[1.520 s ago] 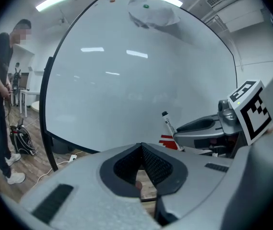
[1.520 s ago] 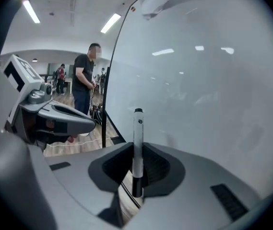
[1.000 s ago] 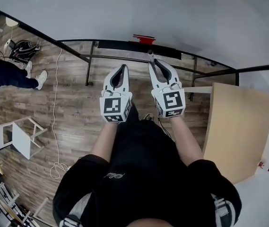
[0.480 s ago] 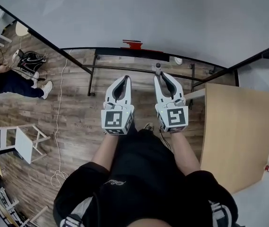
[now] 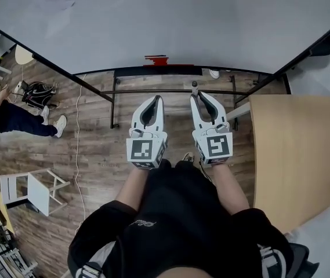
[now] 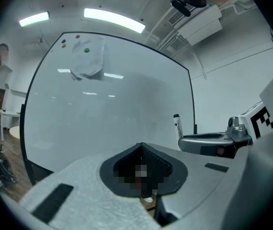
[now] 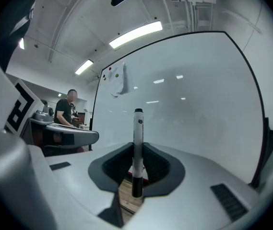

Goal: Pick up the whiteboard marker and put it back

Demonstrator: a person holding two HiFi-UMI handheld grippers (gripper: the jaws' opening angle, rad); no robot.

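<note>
Jaws of the right gripper (image 7: 137, 148) stand only narrowly apart, clamped on the whiteboard marker (image 7: 137, 128). It rises upright between the ribbed black pads, well above the jaw tips. The marker is a slim white barrel with dark print, black at both ends. The left gripper (image 6: 141, 146) is beside it at about the same height, its curved jaws brought together at the tips with nothing between them. Both grippers have smooth pale grey shells lined in black, and each carries a cube with square black-and-white markers at its rear. Both point level toward the whiteboard (image 5: 182, 22).

The board is a broad, glossy white surface in a thin black frame. A pale sheet (image 6: 86, 61) hangs near its upper left corner beside small red and green dots. Along its lower edge runs a black tray (image 5: 136, 72) with a red object (image 5: 156, 59) lying on it, and a black metal stand shows beneath.

To the right is a light wooden table (image 5: 292, 155) with a rounded edge. The floor (image 5: 95, 143) is brown wood plank, with a white cable (image 5: 76, 126) trailing across it and a white chair (image 5: 34, 190) to the left. Another person (image 5: 8, 117) is at the far left.
</note>
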